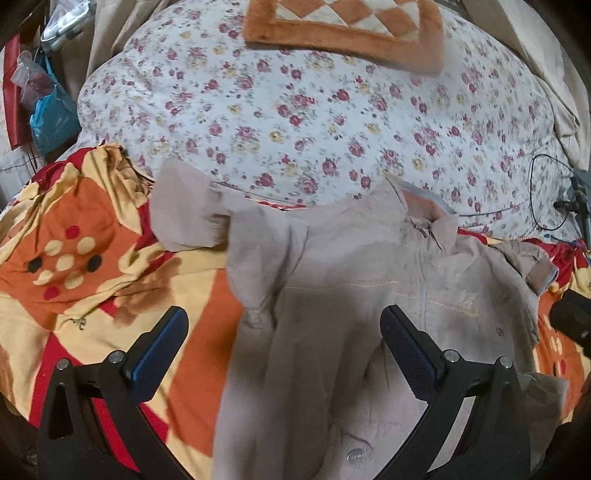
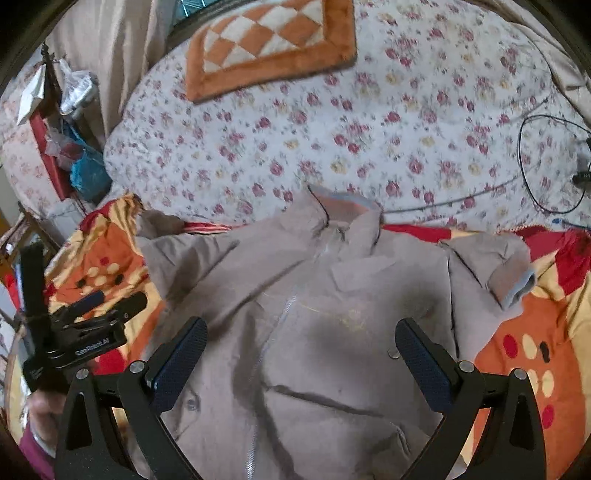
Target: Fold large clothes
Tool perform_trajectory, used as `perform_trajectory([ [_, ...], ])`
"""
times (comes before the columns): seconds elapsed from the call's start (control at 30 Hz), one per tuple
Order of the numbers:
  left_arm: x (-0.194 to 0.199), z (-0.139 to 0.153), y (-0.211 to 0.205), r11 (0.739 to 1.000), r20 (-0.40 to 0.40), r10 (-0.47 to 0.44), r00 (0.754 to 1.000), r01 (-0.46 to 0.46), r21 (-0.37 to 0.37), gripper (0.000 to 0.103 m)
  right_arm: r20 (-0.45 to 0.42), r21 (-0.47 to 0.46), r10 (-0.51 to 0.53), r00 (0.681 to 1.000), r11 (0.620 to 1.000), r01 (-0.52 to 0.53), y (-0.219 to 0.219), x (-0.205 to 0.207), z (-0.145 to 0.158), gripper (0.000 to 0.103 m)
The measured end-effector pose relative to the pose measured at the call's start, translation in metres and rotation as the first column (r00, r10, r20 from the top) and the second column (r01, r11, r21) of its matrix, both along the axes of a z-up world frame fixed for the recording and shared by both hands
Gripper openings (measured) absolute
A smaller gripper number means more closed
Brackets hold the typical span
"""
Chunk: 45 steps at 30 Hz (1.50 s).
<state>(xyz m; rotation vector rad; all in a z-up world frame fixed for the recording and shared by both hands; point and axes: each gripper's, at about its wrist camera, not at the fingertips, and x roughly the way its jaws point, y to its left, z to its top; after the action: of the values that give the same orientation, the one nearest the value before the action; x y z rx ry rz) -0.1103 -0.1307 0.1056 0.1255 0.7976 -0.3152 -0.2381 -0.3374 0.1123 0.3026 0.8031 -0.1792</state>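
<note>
A beige zip-front jacket [image 1: 332, 295] lies front side up on an orange, red and yellow blanket [image 1: 92, 277], collar toward the floral quilt. Its sleeves are bent back toward the body. My left gripper [image 1: 284, 328] is open and empty, hovering above the jacket's left side. In the right wrist view the jacket [image 2: 314, 314] fills the middle, with a folded sleeve cuff [image 2: 513, 284] at the right. My right gripper [image 2: 301, 343] is open and empty above the jacket's chest. The left gripper [image 2: 88, 314] shows at the left edge there.
A white floral quilt [image 1: 314, 110] covers the bed beyond the jacket. An orange checked cushion [image 1: 347, 29] lies at the far end. A black cable [image 2: 546, 166] loops at the right. Bags and clutter [image 1: 48, 107] stand at the left edge.
</note>
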Motion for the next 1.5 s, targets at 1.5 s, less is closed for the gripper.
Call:
perform_trajectory([
  [1.5,0.009,-0.042,-0.027,0.996,-0.048,-0.084,0.995,0.083,-0.008,0.103,-0.021,-0.089,-0.066,0.998,0.994,0.063,-0.029,0.015,-0.079,0.102],
])
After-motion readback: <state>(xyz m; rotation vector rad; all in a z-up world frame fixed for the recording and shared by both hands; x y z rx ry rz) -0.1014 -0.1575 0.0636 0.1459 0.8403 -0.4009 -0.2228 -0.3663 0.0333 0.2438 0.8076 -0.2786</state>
